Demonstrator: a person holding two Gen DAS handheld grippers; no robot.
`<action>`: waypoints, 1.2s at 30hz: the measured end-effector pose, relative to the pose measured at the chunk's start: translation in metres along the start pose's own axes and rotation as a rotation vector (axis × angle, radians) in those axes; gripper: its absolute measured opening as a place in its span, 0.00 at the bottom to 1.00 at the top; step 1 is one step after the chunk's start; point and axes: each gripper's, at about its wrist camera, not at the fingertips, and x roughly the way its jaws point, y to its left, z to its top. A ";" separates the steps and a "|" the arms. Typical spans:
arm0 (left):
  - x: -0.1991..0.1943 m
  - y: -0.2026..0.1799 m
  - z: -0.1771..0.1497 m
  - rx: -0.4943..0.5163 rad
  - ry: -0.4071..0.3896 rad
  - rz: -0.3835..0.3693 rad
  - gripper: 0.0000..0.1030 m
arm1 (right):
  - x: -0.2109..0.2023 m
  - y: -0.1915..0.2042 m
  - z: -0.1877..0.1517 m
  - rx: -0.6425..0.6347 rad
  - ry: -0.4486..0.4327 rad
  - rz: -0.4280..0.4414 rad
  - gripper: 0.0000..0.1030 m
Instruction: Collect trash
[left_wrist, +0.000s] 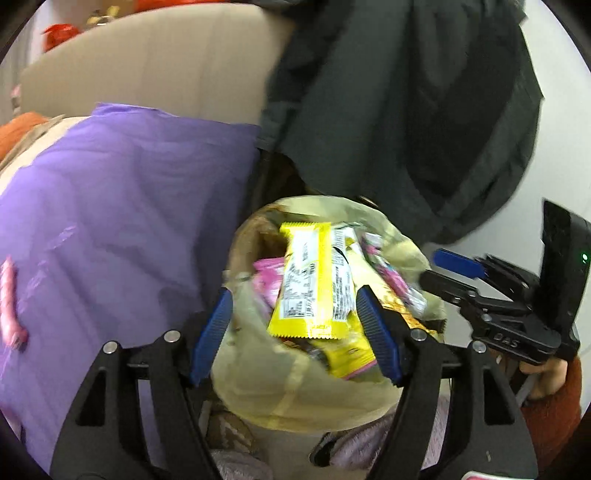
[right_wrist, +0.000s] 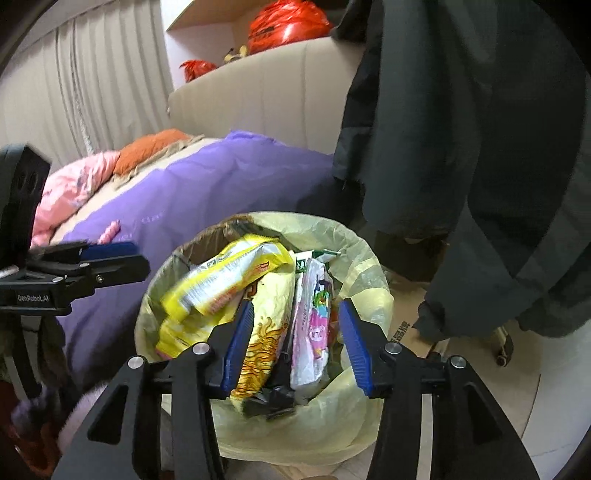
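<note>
A bin lined with a pale yellow bag (left_wrist: 295, 391) (right_wrist: 354, 266) stands beside the bed, heaped with wrappers. My left gripper (left_wrist: 294, 291) hangs open just over it. A yellow wrapper (left_wrist: 306, 280) lies on the heap between its blue pads without touching them. My right gripper (right_wrist: 296, 304) is open over the same bin, above a yellow noodle packet (right_wrist: 266, 332) and a pink-and-white wrapper (right_wrist: 314, 332), with nothing pinched. Each gripper shows in the other's view: the right gripper (left_wrist: 443, 271) at the right edge, the left gripper (right_wrist: 136, 258) at the left.
A purple duvet (left_wrist: 129, 203) covers the bed left of the bin, with a small pink wrapper (right_wrist: 110, 230) lying on it. A dark jacket (left_wrist: 406, 110) hangs close behind the bin. Flat cardboard (right_wrist: 410, 325) lies on the floor to the right. A beige headboard (right_wrist: 266, 85) stands behind.
</note>
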 end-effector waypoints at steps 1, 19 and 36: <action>-0.008 0.004 -0.004 -0.020 -0.015 0.023 0.64 | -0.004 0.002 -0.001 0.013 -0.010 0.005 0.44; -0.179 0.020 -0.133 -0.044 -0.196 0.390 0.64 | -0.098 0.159 -0.071 -0.063 -0.127 0.103 0.45; -0.210 0.036 -0.164 -0.176 -0.188 0.518 0.64 | -0.099 0.200 -0.079 -0.147 -0.111 0.069 0.45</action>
